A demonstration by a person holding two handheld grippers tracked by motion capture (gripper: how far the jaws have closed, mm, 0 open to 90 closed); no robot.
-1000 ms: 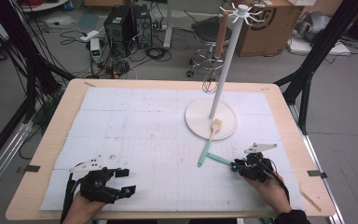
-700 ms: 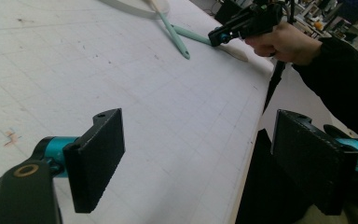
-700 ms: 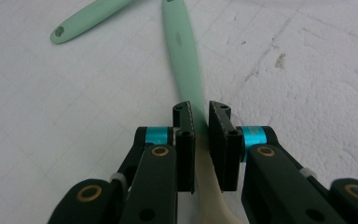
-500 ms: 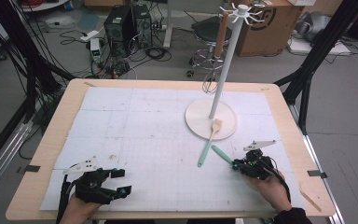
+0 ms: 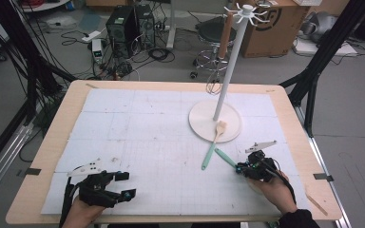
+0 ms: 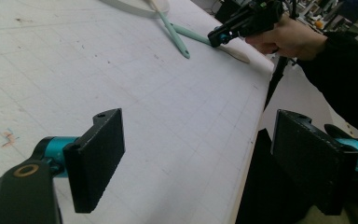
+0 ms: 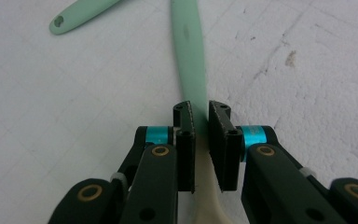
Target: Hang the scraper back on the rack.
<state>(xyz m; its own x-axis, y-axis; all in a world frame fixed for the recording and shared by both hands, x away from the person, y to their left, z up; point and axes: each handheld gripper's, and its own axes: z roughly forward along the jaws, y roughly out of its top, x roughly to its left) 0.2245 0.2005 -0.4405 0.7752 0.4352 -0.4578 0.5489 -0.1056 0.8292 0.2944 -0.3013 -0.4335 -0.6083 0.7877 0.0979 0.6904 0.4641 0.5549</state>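
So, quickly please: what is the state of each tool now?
Left tool: open, holding nothing.
Right tool: closed on the green handle of a spatula.

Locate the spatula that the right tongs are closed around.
In the high view, that spatula lies right of centre near the table's front edge, its green handle pinched in the right tongs, beside a second spatula whose head rests on the stand's round base.

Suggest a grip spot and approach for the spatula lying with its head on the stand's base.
Take the green-handled spatula mid-handle, coming from above with the tongs across its width. The handle lies flat on the mat, narrow and bare, while its pale head rests on the stand base close to the pole, leaving little room there. The right tongs are nearer but already closed on the second spatula.
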